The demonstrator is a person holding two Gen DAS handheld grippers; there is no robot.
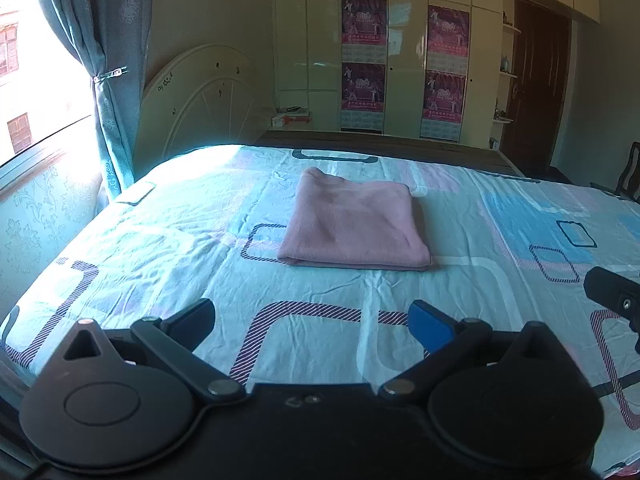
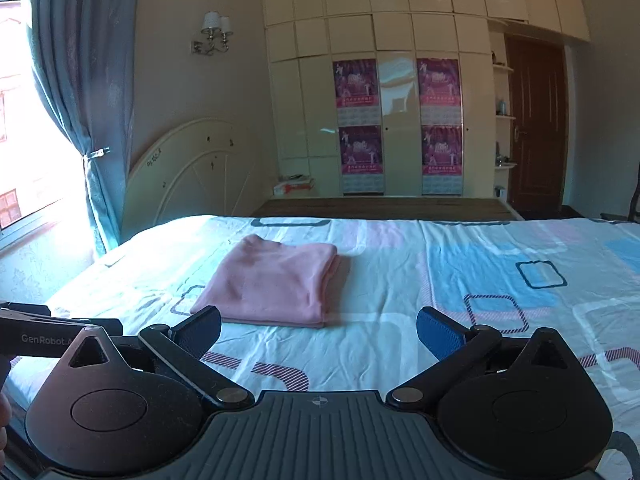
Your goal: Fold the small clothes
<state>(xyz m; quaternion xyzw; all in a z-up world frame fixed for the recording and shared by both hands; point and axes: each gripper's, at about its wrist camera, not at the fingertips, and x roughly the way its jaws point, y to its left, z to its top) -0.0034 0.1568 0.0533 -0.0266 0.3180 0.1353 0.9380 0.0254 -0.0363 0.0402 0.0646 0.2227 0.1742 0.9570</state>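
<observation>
Bedding fills the lower half of both views: a wide bed covered by a pale blue and pink cotton sheet [image 1: 168,240] printed with rounded squares, slightly creased. Behind it, across the upper frame, stands a tall cream glossy wardrobe [image 2: 400,40] with four magenta posters, and a teal curtain [image 1: 100,80] hangs by the bright window at upper left. At the centre of the left wrist view, and centre-left of the right wrist view, lies the pink soft knit garment [image 1: 356,224], already folded into a flat, squarish stack with its layered edges showing on the right side. It looks light, limp and non-slippery, so it would likely sag if lifted by one corner; pinching through all layers at the near folded edge, ideally at two corners, seems the safest hold. Along the bottom of each frame, the left gripper [image 1: 312,322] and the right gripper [image 2: 319,330] both hover short of the garment with fingers spread wide, holding nothing.
</observation>
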